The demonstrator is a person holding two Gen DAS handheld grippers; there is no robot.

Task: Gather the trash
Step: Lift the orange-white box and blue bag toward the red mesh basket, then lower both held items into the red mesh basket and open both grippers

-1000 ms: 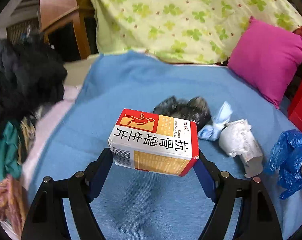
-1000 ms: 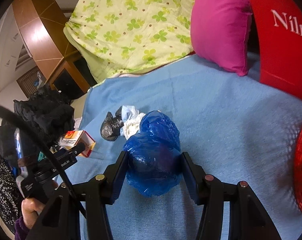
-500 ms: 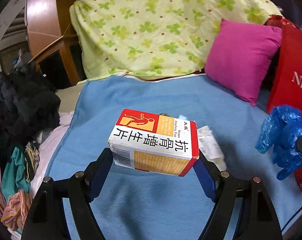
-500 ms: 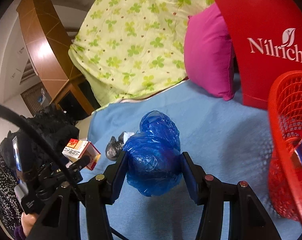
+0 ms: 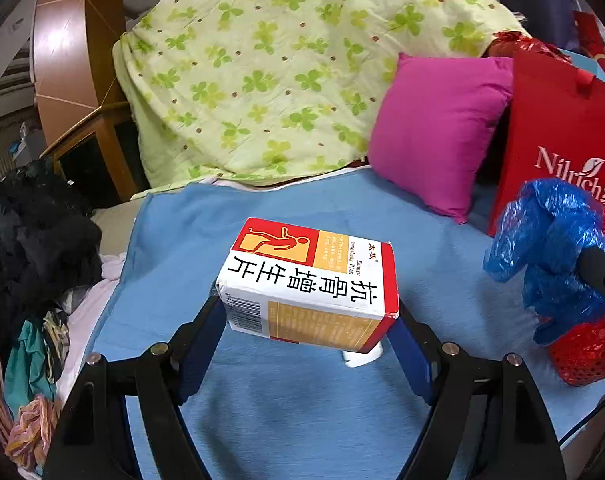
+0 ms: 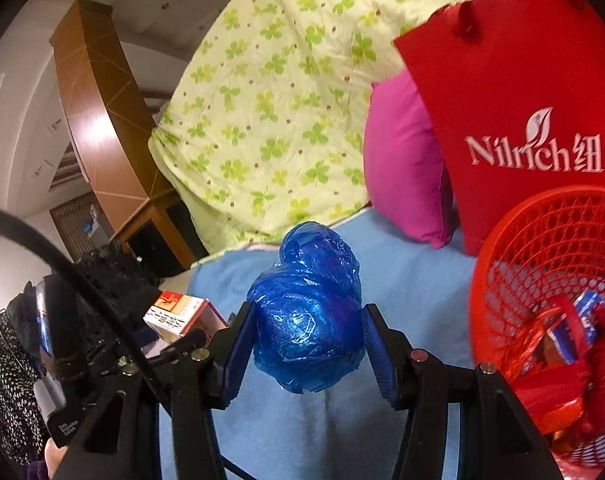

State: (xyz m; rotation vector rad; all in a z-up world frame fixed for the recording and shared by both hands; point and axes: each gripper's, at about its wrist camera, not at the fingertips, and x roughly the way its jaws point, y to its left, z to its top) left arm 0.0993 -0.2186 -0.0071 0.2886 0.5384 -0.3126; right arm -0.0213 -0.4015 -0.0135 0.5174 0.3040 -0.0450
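My left gripper is shut on a red, white and orange medicine box, held lifted above the blue blanket. My right gripper is shut on a crumpled blue plastic bag, just left of the red mesh basket. In the left wrist view the blue plastic bag hangs at the right, in front of the basket. The box also shows at the left of the right wrist view. A white scrap peeks out under the box.
A red paper bag stands behind the basket, a magenta pillow beside it, a green clover quilt at the back. Dark clothes pile up left of the bed. The basket holds red and blue wrappers.
Both grippers have risen and swung right with their loads. The red basket and red bag came into view; the black bag and white trash on the blanket dropped out of sight.
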